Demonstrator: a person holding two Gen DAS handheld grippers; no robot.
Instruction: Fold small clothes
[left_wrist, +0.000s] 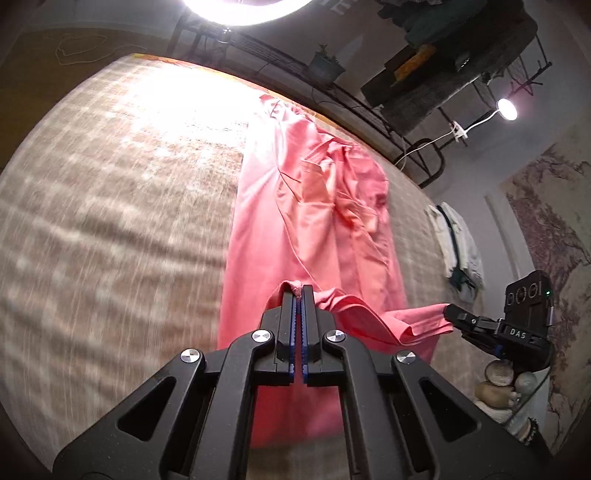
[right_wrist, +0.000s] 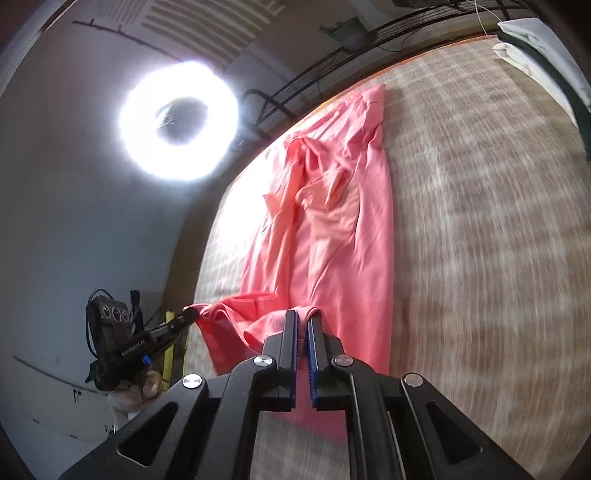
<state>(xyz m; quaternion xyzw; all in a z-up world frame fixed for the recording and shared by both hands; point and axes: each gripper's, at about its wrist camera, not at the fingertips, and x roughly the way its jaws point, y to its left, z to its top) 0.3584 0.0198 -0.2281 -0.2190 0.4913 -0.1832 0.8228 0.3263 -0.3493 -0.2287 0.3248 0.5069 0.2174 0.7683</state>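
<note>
While the pink garment (left_wrist: 295, 206) lies stretched in a long strip across the checked beige cover (left_wrist: 110, 221) of the bed, we see both tools clamped on its near edge: the left gripper (left_wrist: 297, 291) has its blue-padded jaws pressed together on a small bunch of pink cloth, and the right gripper (right_wrist: 302, 314) pinches another fold of the same hem, which hangs slack between the two and is lifted off the cover. The far end of the garment reaches almost to the bed's far edge, its upper part rumpled into creases. In the left wrist view we find the right gripper (left_wrist: 448, 314) at the right side, biting a corner of the cloth, with a hand (left_wrist: 498, 384) below it. Around the work we note a ring light (right_wrist: 177, 120) glaring beside the bed, a black metal rail (left_wrist: 369, 110) along the far edge, a potted plant (left_wrist: 325, 64) behind it, a small lamp (left_wrist: 506, 109) on a bent arm, and pale folded clothes (left_wrist: 458, 240) lying on the cover well to the right of the garment. Nothing lies on the garment itself, and the cover on either side of it is bare and blurred.
</note>
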